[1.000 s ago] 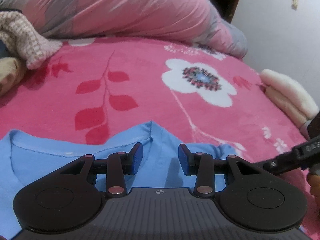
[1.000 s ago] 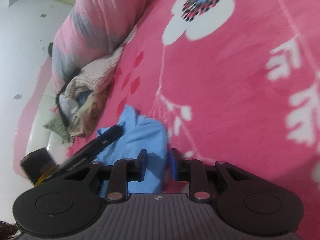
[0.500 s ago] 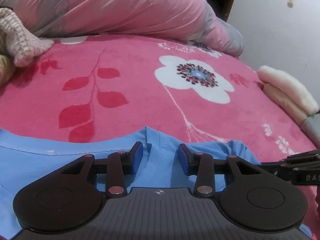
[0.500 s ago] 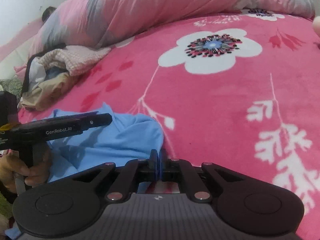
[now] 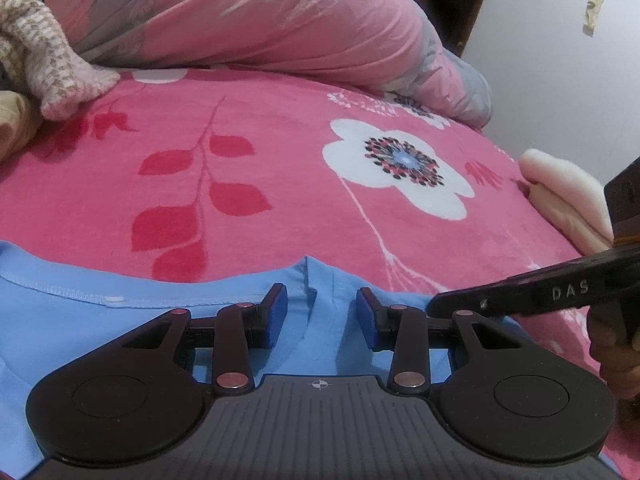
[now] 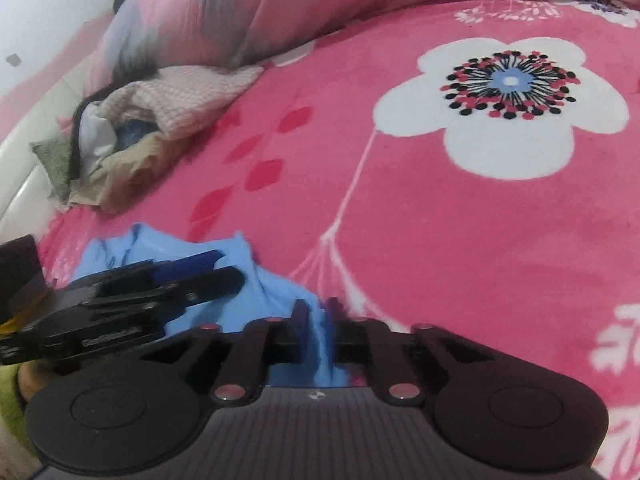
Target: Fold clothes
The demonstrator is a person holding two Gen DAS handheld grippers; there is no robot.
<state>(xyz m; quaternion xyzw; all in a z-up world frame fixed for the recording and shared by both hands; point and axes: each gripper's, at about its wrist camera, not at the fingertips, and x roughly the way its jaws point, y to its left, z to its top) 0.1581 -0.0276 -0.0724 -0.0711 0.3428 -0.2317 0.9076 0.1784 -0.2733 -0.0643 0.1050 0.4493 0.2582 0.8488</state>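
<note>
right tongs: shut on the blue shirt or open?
Shut on it. The right tongs have just closed, and a pinched ridge of the blue shirt runs up between their pads, in the right wrist view.

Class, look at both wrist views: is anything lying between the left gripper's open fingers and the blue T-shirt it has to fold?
Nothing visible does. The left gripper hangs open directly over the blue T-shirt, a raised fold between its fingers. The right gripper is beside it, shut on the same shirt's edge.

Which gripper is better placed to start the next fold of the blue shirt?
Right, probably. The right gripper is shut on a pinch of the blue shirt at its edge, ready to carry it over. The left gripper hangs open over the cloth, gripping nothing.
</note>
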